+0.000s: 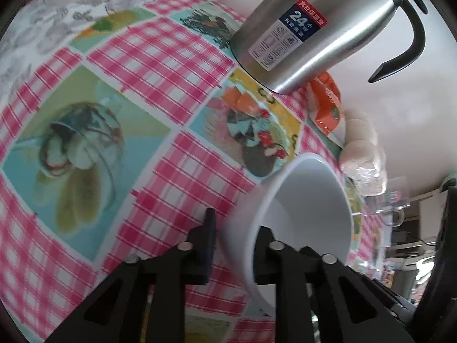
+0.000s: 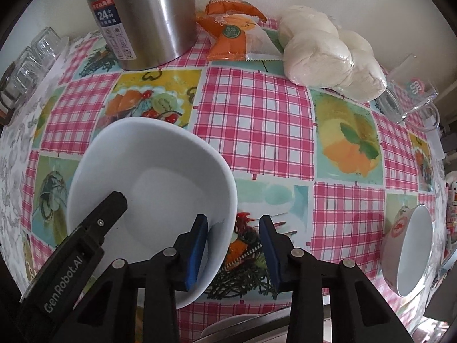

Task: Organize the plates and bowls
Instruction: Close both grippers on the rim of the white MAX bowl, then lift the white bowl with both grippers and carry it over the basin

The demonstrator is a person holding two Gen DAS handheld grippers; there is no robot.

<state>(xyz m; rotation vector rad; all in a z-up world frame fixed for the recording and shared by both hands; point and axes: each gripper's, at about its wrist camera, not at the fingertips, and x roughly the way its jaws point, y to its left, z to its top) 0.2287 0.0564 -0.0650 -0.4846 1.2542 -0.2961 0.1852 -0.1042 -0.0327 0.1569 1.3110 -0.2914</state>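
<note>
A plain white bowl is over the pink checked tablecloth. My left gripper straddles its rim, one finger outside and one inside, shut on it; its arm shows in the right wrist view. My right gripper is open, its left finger just inside the bowl's near rim, its right finger outside over the cloth. A second bowl, white inside with a red pattern outside, sits at the far right edge.
A steel thermos jug stands at the back. Beside it lie an orange snack packet, a bag of white buns and a glass mug. Glasses stand at the left. A plate edge shows below.
</note>
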